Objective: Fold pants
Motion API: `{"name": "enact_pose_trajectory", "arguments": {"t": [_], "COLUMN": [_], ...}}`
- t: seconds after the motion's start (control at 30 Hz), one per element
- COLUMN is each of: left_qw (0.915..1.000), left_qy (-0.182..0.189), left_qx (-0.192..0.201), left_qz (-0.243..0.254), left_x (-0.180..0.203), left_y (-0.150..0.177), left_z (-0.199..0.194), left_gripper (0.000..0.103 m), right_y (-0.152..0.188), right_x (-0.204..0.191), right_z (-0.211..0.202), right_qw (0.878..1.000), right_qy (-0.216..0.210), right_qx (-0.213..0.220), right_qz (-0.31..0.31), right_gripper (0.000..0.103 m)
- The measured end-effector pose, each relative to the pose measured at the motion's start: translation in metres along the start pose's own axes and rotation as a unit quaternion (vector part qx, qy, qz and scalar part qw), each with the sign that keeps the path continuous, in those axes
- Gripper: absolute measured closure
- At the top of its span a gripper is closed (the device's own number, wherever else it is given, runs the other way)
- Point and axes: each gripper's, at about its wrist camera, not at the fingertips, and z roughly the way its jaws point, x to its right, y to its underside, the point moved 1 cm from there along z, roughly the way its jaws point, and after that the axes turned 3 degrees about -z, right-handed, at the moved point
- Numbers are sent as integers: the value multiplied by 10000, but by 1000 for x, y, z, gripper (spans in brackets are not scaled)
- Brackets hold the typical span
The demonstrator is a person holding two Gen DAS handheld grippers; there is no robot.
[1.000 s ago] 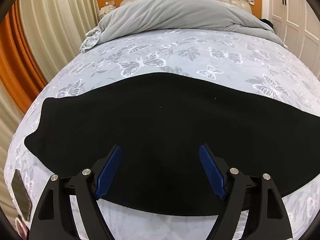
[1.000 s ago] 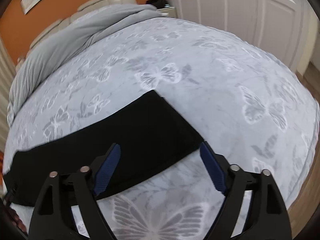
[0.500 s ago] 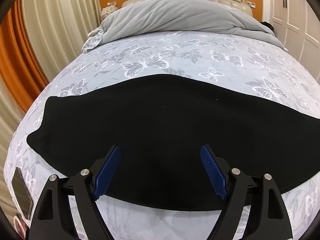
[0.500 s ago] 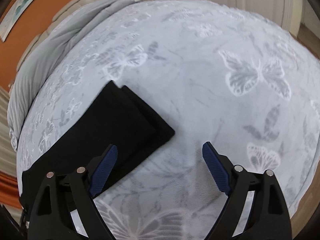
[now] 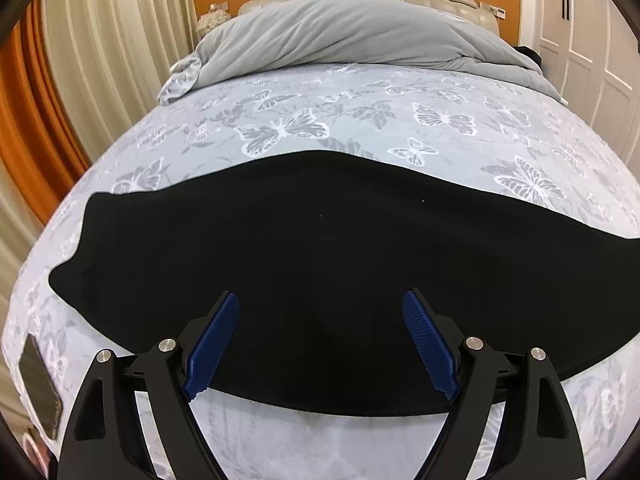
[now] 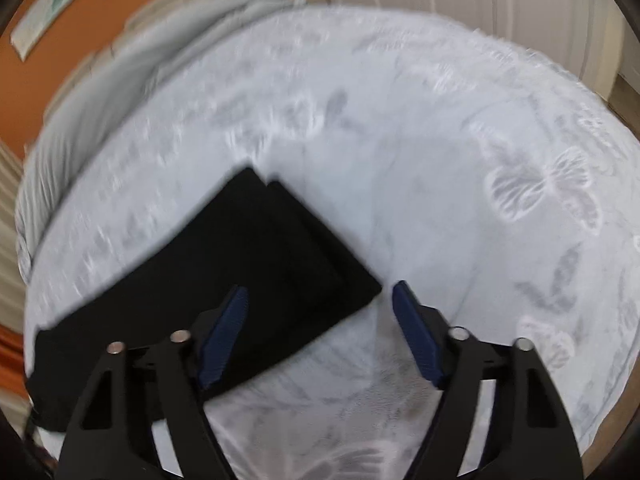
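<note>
The flat black fabric pants (image 5: 320,264) lie across the bed (image 5: 360,120) near its foot edge, long axis running left to right. The hem end (image 6: 320,248), 2 leg layers slightly offset, sits just ahead of the right claw (image 6: 320,304), whose jaws stand apart and empty; its view is blurred. The left claw (image 5: 320,312) hovers over the near edge of the wider part, jaws apart, holding nothing. The bed carries a pale butterfly-print sheet and a bunched grey duvet (image 5: 352,36) at the head; orange walls, cream curtains (image 5: 100,48) to the left.
</note>
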Motion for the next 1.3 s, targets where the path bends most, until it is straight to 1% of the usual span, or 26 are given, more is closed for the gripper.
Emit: {"name": "enact_pose_trajectory", "arguments": {"t": [0.03, 0.07, 0.1, 0.13, 0.27, 0.33, 0.37, 0.43, 0.47, 0.57, 0.6, 0.63, 0.73, 0.77, 0.8, 0.83, 0.87, 0.9, 0.97, 1.0, 1.07, 1.13, 1.17, 1.23, 1.27, 1.3], "left_qw": [10000, 10000, 10000, 10000, 10000, 10000, 10000, 9999, 9999, 9998, 9998, 9998, 9999, 9999, 10000, 10000, 10000, 9999, 9999, 9999, 9999, 9999, 9999, 10000, 10000, 10000], "left_qy": [12, 9, -2, -33, -55, -63, -66, -56, -50, -34, -24, -22, -27, -38, -47, -58, -84, -109, -127, -121, -85, -66, -64, -18, -14, 2], "left_qx": [-16, -15, -6, 10, 5, 0, -1, -18, -27, -18, 0, 8, 12, 3, -6, -12, -15, -19, -38, -42, -36, -24, -31, -67, -70, -43], "left_qz": [-6, 4, 22, 45, 38, 9, -14, -84, -117, -179, -180, -173, -125, -101, -75, -38, -4, 20, 21, -17, -73, -89, -88, -70, -56, -34], "left_x": [0, 1, 2, 3, 3, 1, 0, -3, -5, -7, -7, -6, -3, -2, 0, 1, 3, 4, 4, 2, 0, -1, -1, 0, 1, 3], "left_y": [0, 1, 1, 1, 2, 2, 1, 1, 0, -3, -3, -3, -3, -2, -2, 0, 0, 1, 1, 0, -1, -2, -2, -1, -1, -1], "left_z": [0, 0, 0, -1, 0, 0, 0, 0, 1, 1, 0, 0, 0, 1, 1, 2, 2, 3, 5, 5, 5, 4, 4, 5, 4, 3], "left_gripper": [21, 21, 21, 21, 21, 21, 21, 21, 21, 21, 21, 21, 21, 21, 21, 21, 21, 21, 21, 21, 21, 21, 21, 21, 21, 21], "right_y": [2, 3, 3, 2, -10, -13, -15, -10, -6, -11, -12, -13, -12, -11, -11, -8, -5, -6, -9, -15, -21, -16, -10, -5, -8, -9], "right_x": [-3, -9, -14, -18, -42, -39, -31, -20, -18, -26, -26, -27, -28, -29, -29, -31, -35, -39, -49, -47, -34, -15, -9, -14, -20, -23], "right_z": [6, 8, 8, 7, -22, -25, -18, 8, 13, -13, -23, -31, -19, -7, 1, 7, 11, 9, -12, -27, -35, -12, 9, 6, -2, -10], "right_qw": [9999, 9995, 9987, 9983, 9909, 9903, 9924, 9938, 9927, 9842, 9834, 9840, 9853, 9861, 9864, 9856, 9837, 9836, 9800, 9800, 9843, 9905, 9930, 9898, 9880, 9877], "right_qy": [75, 193, 263, 171, 348, 378, 346, 485, 581, 926, 867, 693, 592, 562, 516, 518, 556, 472, 540, 479, 396, 464, 421, 542, 674, 705], "right_qx": [-56, -2, 64, 85, 656, 717, 581, 50, 21, 589, 800, 943, 744, 544, 427, 349, 317, 319, 701, 927, 984, 564, 152, 355, 378, 472], "right_qz": [-136, -266, -425, -550, -1120, -1131, -1025, -998, -1055, -1389, -1382, -1346, -1419, -1466, -1504, -1571, -1680, -1714, -1781, -1696, -1410, -1167, -1092, -1267, -1335, -1315], "right_gripper": [44, 54, 79, 86, 87, 87, 84, 73, 66, 57, 51, 50, 50, 54, 65, 70, 88, 90, 91, 91, 91, 90, 88, 80, 67, 44]}}
